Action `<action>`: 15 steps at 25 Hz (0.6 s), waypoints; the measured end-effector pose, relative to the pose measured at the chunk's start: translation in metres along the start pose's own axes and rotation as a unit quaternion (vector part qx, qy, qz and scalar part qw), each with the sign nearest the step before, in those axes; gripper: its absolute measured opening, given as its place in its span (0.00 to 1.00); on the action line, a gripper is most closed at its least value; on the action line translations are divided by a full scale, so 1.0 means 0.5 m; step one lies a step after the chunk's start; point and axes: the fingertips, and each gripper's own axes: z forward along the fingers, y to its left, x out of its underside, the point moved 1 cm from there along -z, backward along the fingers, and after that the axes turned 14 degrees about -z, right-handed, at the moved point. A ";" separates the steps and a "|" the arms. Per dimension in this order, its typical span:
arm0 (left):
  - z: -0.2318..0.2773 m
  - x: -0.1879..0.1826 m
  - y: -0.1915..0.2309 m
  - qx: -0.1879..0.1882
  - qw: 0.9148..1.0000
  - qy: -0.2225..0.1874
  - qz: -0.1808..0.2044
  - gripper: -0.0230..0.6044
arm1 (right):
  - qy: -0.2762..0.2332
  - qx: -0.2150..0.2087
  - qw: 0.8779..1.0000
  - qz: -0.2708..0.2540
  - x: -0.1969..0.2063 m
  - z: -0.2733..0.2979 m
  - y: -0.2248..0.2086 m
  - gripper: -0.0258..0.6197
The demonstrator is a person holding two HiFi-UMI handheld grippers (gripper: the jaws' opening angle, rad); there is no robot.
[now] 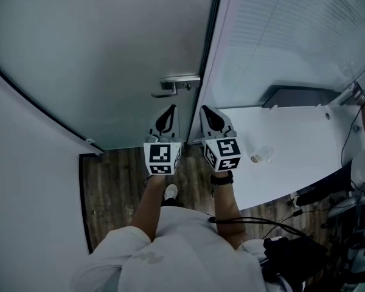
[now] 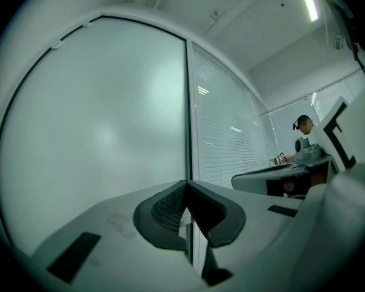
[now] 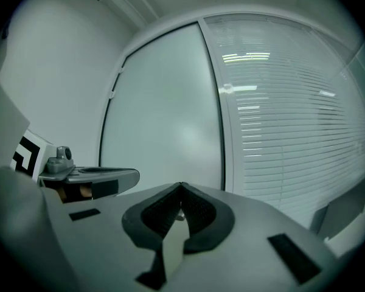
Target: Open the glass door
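The frosted glass door (image 1: 97, 53) stands shut ahead of me, its dark edge (image 1: 210, 41) running down the middle of the head view. A metal lever handle (image 1: 179, 83) sticks out near that edge. My left gripper (image 1: 170, 109) and right gripper (image 1: 205, 111) are held side by side, pointing level at the door just below the handle and apart from it. Both are shut with nothing between the pads. The left gripper view has the door (image 2: 91, 132) beyond the shut left gripper (image 2: 185, 186). In the right gripper view the door (image 3: 170, 114) lies past the shut right gripper (image 3: 181, 187).
A glass partition with white blinds (image 1: 292, 29) adjoins the door on the right. A white desk (image 1: 292, 151) runs along it, bearing a small object (image 1: 260, 157). Cables and dark gear (image 1: 298, 248) lie at lower right. A person (image 2: 304, 140) sits far off.
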 end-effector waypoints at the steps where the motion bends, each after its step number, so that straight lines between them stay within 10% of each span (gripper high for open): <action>1: 0.014 -0.005 0.014 0.005 1.000 -0.001 -0.004 0.04 | -0.002 0.003 1.000 -0.003 -0.006 0.020 0.001 0.04; 15: 0.159 0.072 0.162 0.045 0.996 0.077 -0.021 0.04 | 0.020 0.047 0.999 0.001 0.037 0.185 -0.017 0.04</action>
